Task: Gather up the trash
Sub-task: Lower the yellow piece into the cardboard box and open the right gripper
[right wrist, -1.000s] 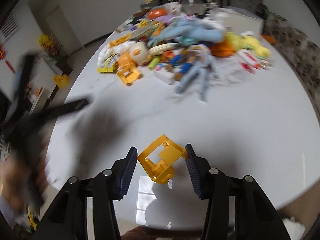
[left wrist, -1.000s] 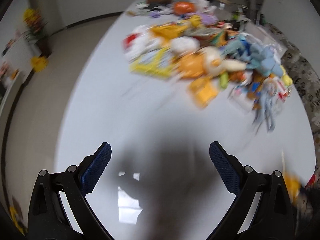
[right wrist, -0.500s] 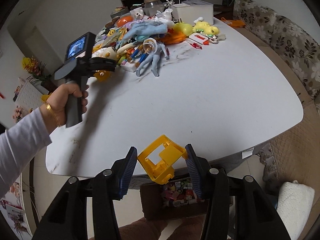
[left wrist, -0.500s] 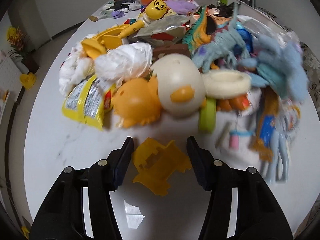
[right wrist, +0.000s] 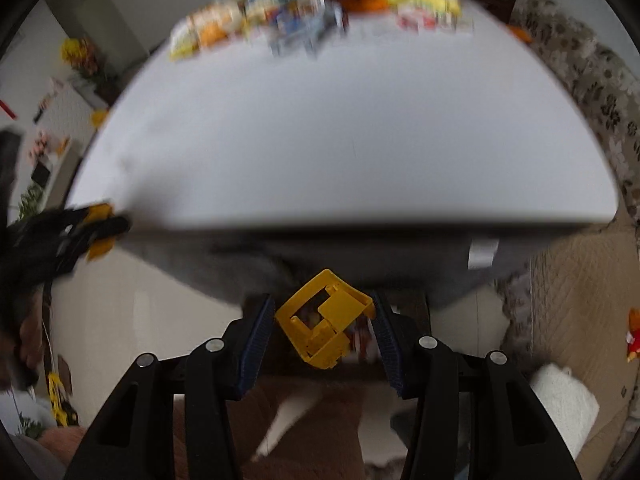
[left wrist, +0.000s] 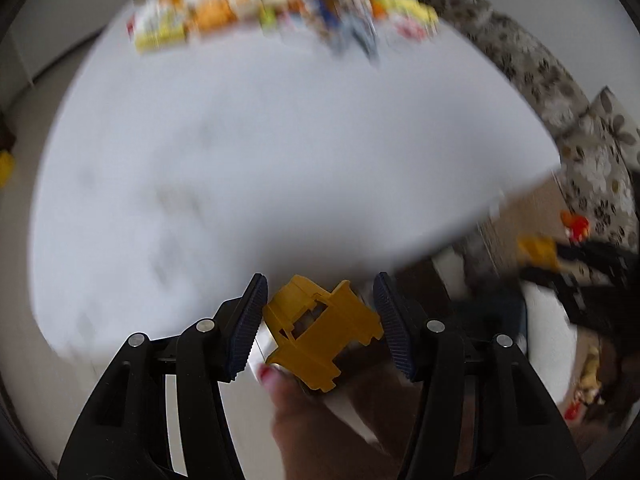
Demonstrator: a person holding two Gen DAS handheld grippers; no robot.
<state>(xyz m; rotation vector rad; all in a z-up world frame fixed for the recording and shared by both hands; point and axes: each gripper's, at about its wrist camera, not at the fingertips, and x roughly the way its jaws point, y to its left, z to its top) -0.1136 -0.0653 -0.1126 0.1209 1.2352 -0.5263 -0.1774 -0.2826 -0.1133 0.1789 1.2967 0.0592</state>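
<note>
Both claws carry catches off the near edge of the white table (right wrist: 360,128); the left gripper (left wrist: 320,320) clamps a yellow plastic piece (left wrist: 320,332), the right gripper (right wrist: 324,320) a yellow frame (right wrist: 326,316), each part-closed; next, presumably, a release above whatever bin sits below.
</note>
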